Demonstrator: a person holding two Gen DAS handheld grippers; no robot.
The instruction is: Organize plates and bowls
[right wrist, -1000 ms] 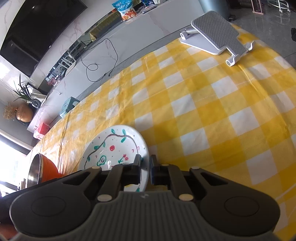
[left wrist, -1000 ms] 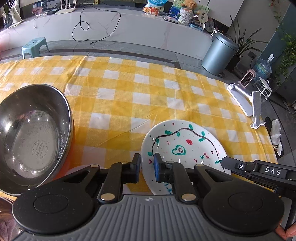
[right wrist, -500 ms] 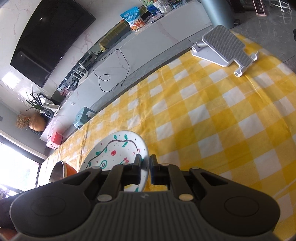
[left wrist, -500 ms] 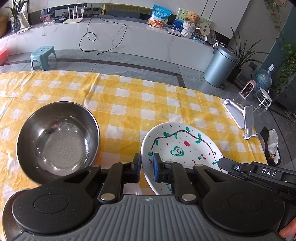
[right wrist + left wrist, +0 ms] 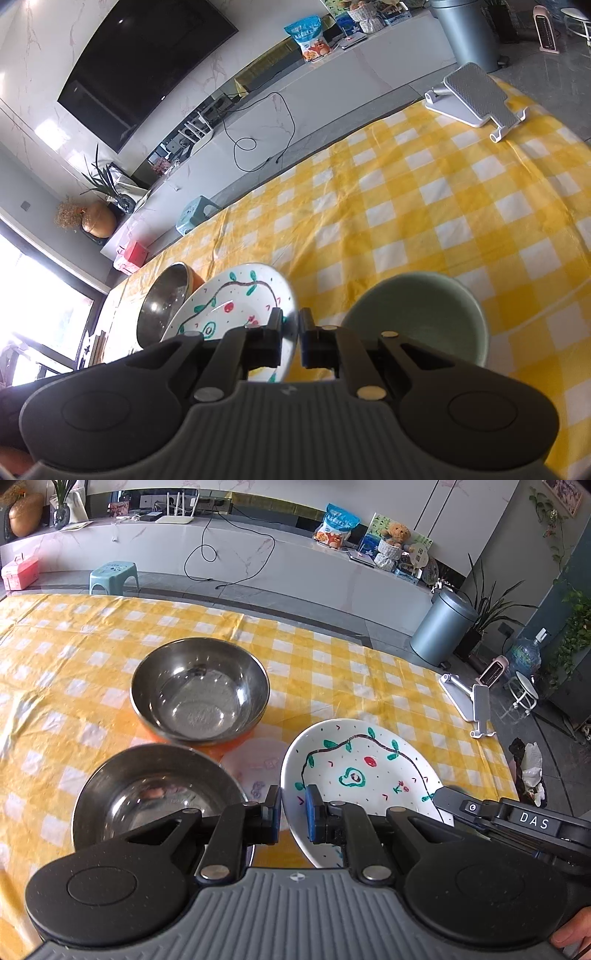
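A white plate painted with a vine, leaves and an avocado hangs above the yellow checked tablecloth. My left gripper is shut on its near-left rim. My right gripper is shut on the opposite rim of the plate and shows at the right in the left wrist view. Below lie a steel bowl with an orange outside, a second steel bowl closer in, and a pale pink plate between them. A green bowl sits just right of the right gripper.
A white folding stand lies near the table's far right edge. Beyond the table are a grey bin, a small stool and a long white counter. A person's fingertips show at the lower right.
Both grippers have risen and drawn back with the plate between them. The second steel bowl, the pink plate and the green bowl have come into view.
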